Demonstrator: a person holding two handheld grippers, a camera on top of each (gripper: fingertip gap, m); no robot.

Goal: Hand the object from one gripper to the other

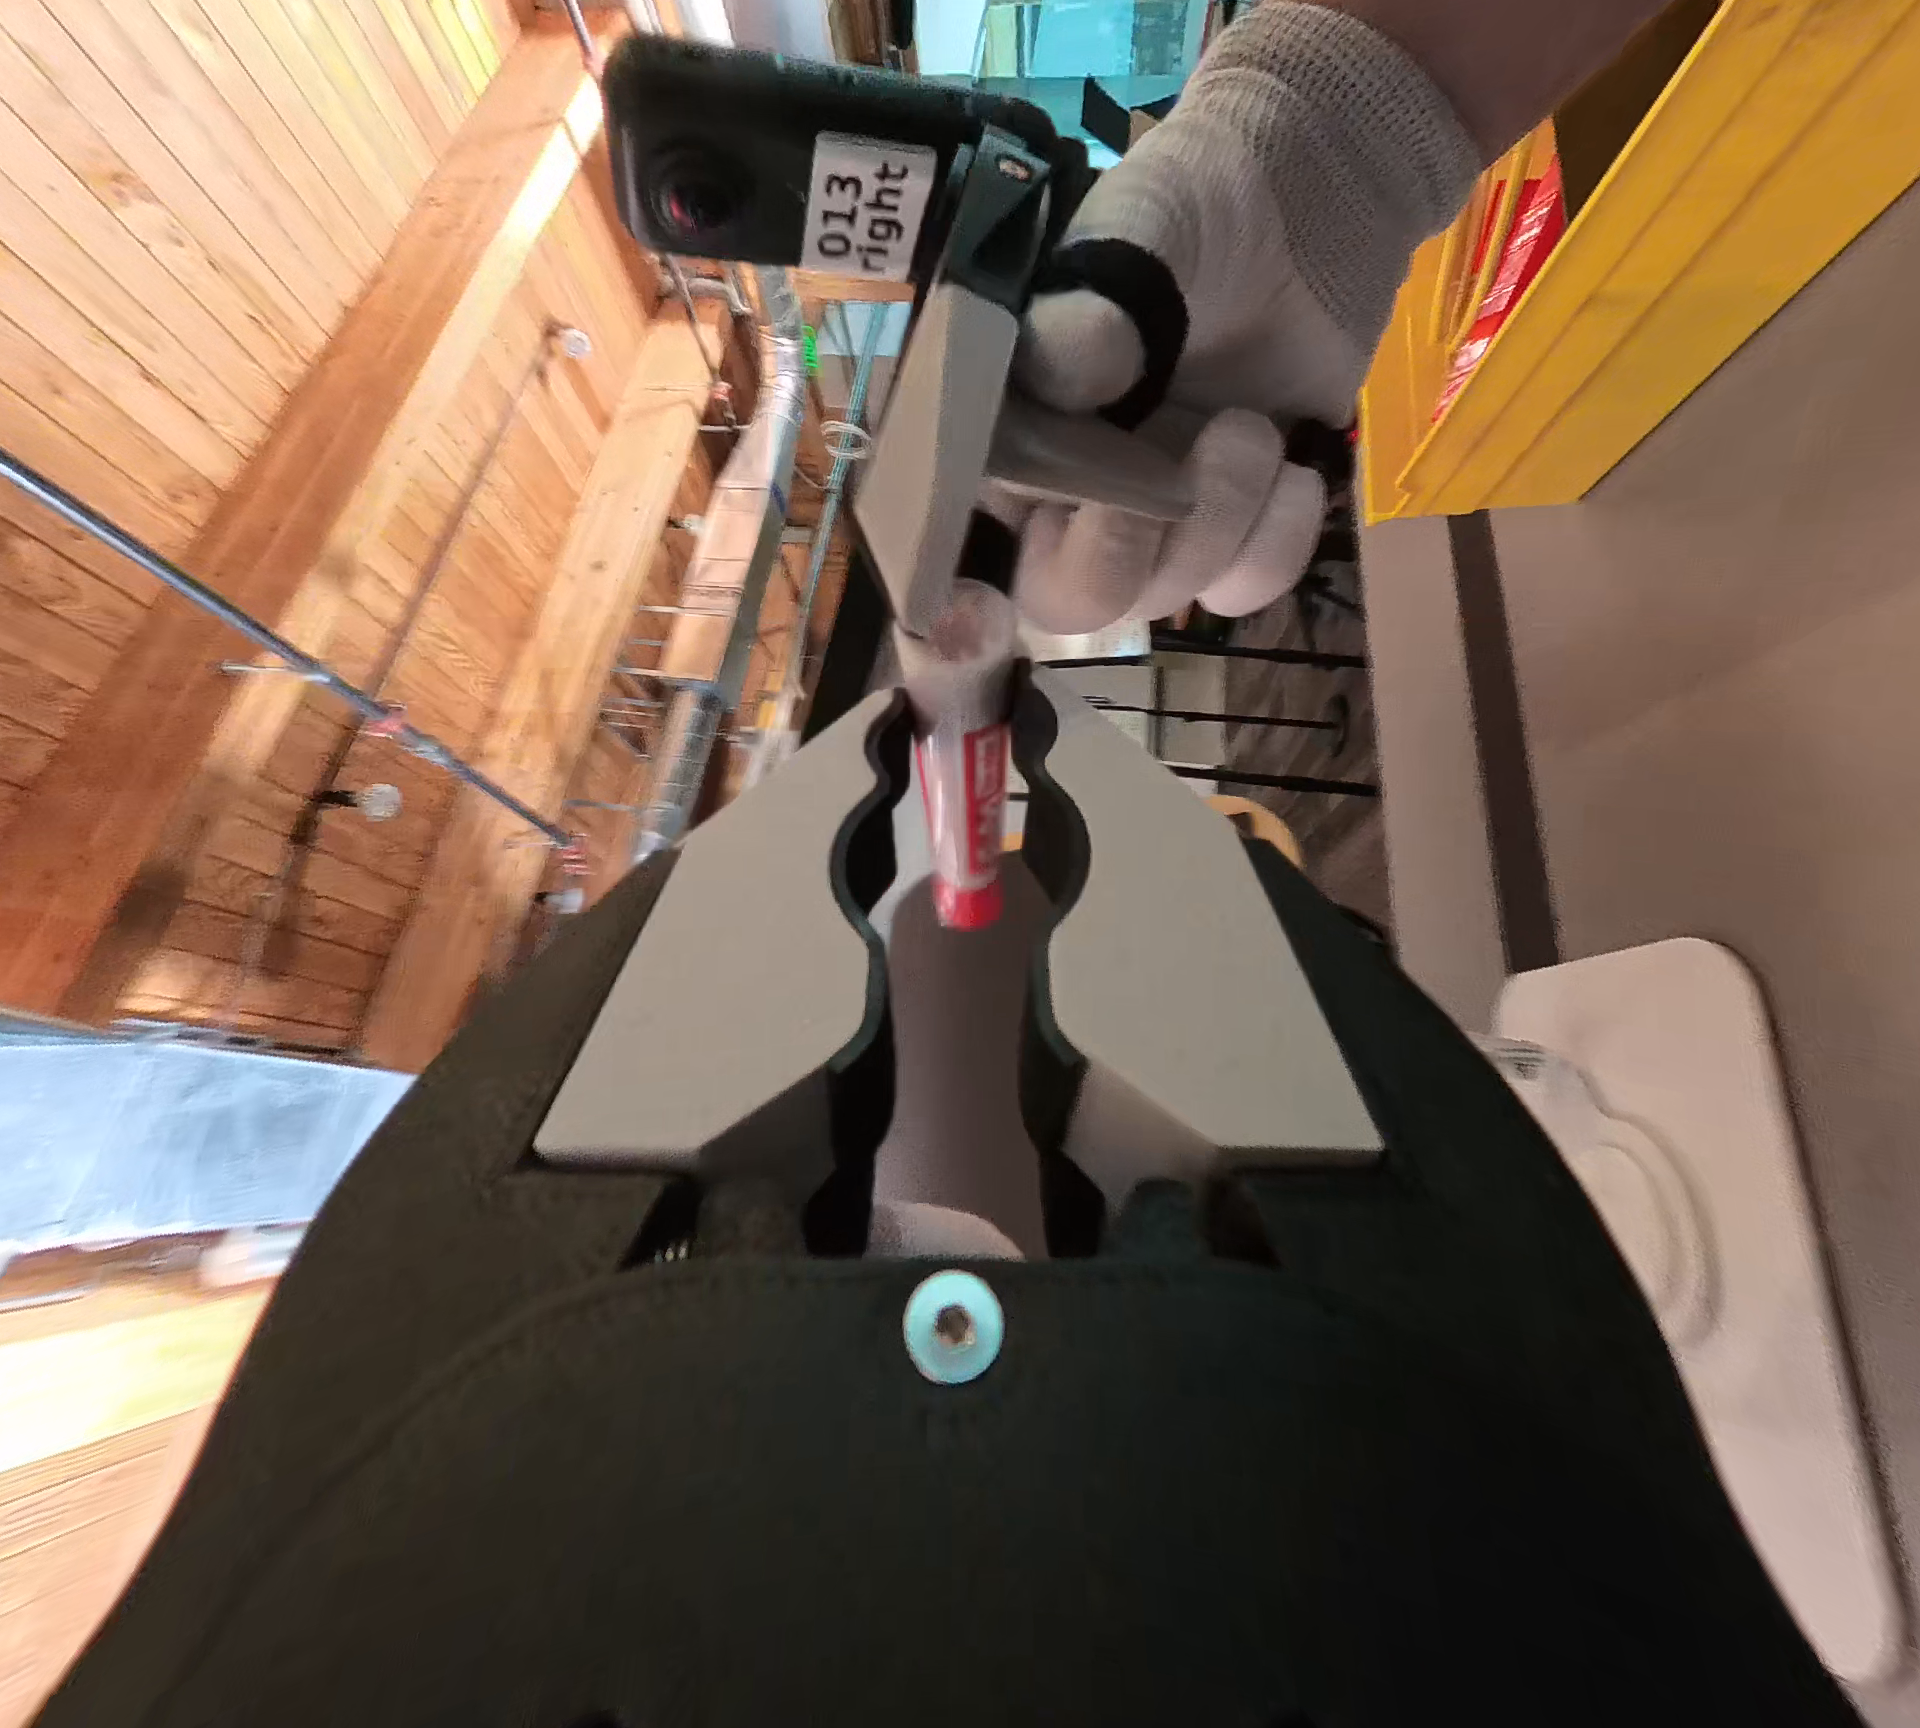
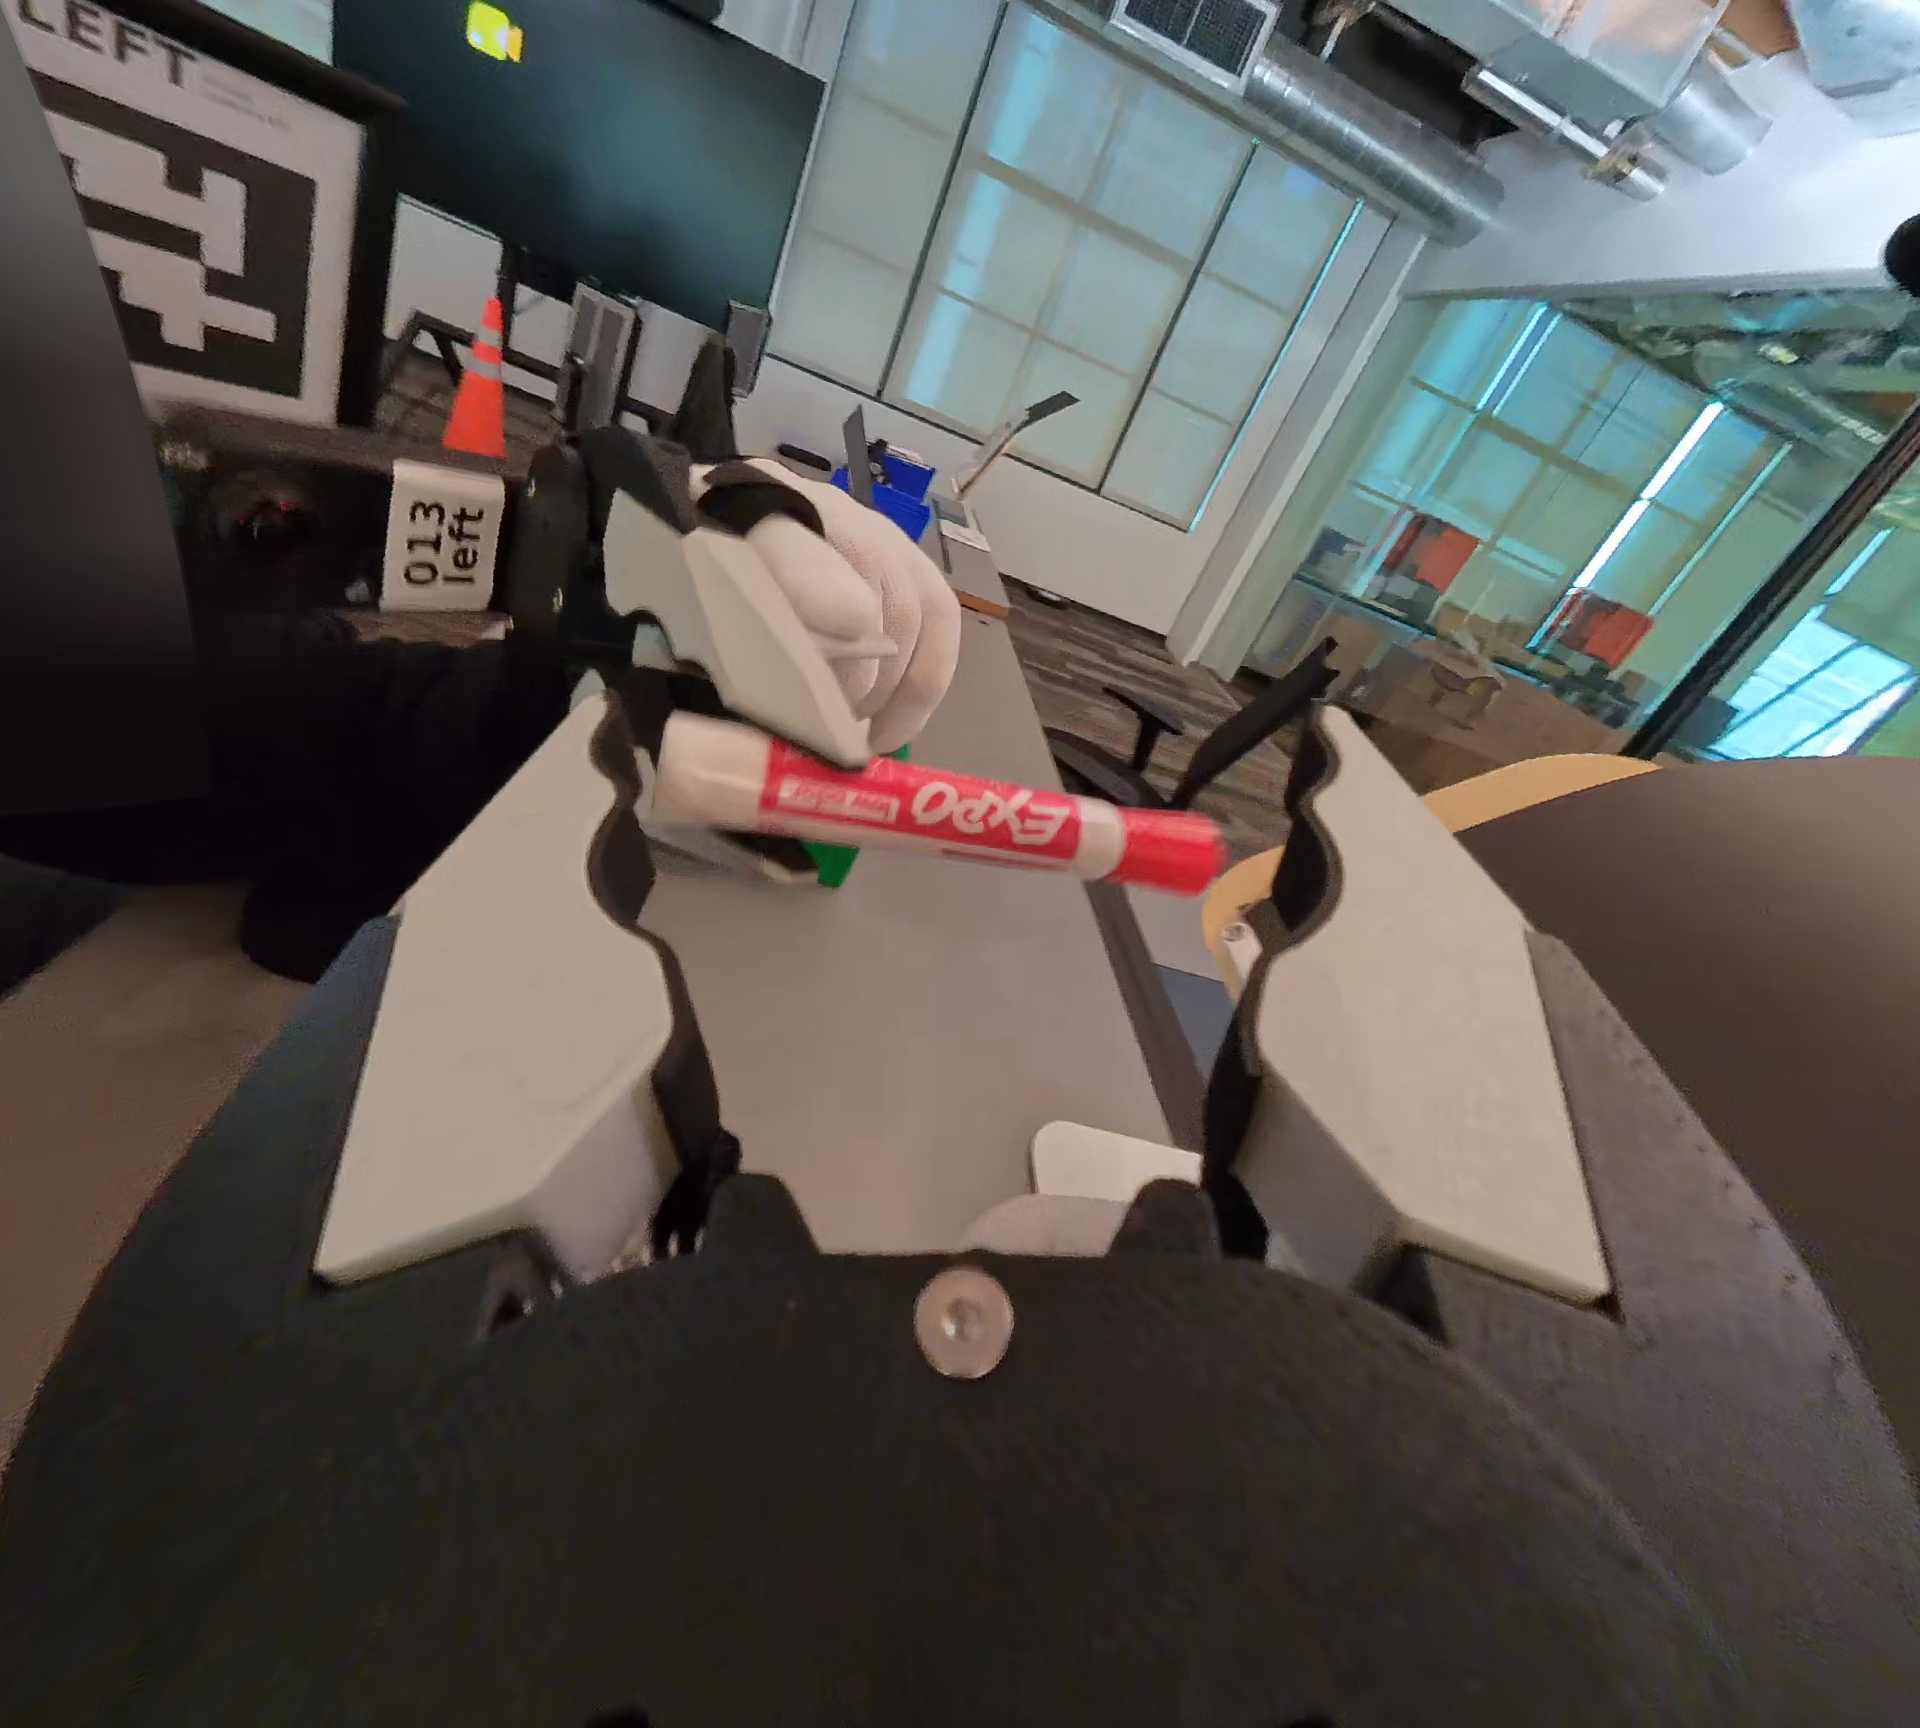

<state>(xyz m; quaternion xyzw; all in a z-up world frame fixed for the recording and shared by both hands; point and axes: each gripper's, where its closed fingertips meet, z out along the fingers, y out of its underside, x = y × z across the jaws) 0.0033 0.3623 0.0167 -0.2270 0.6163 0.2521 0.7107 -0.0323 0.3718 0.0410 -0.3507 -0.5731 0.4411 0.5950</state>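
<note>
The marker (image 2: pixel 935 814) is a dry-erase pen with a white barrel, a red printed label band and a red cap. Its cap is on. It hangs in the air above the grey worktop (image 2: pixel 914 1003), lying roughly level. The left tool (image 1: pixel 961 722) pinches its white rear end, and the capped end juts free between the spread fingers of the right tool (image 2: pixel 951 774), touching neither.

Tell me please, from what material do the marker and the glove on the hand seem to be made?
The marker looks like smooth plastic: a glossy white barrel carrying a printed red label, and a shiny red cap reflecting light. The glove looks like knitted fabric, probably cotton or a similar yarn: white, matte, with a ribbed cuff and soft folds. The exact fibre cannot be told.
</note>
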